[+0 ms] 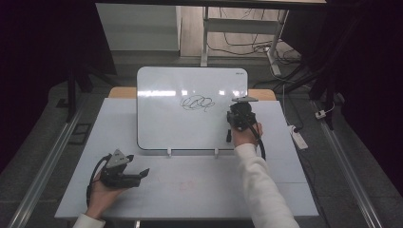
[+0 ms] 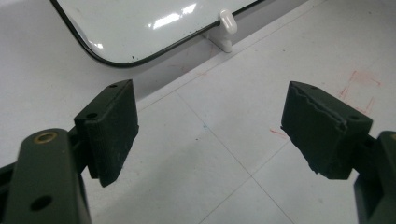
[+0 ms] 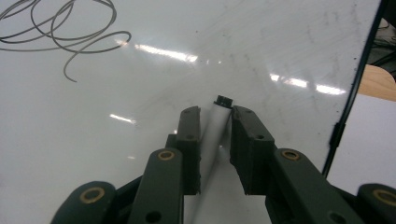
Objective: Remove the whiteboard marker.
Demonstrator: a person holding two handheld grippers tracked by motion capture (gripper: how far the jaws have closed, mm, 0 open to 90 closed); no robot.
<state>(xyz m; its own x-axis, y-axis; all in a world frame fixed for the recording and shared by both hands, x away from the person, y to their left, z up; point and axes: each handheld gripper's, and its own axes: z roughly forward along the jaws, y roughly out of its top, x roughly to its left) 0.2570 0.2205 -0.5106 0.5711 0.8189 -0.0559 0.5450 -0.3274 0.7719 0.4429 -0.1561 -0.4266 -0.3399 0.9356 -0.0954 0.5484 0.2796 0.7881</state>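
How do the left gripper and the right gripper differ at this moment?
The left gripper has its jaws spread wide with nothing between them, while the right gripper is closed on a white marker. The left gripper rests low over the table; the right gripper is raised at the whiteboard, beside the scribble. Both are black and hand-held.

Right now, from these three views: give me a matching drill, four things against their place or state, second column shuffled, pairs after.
Things:
1. left gripper
2. right gripper
3. scribble
4. whiteboard

Place or state:
A. black loops drawn on the board
B. jaws wide apart, nothing between them
C. propped at the table's far side on white clips
D. closed on a white marker

Pairs: 1-B, 2-D, 3-A, 4-C
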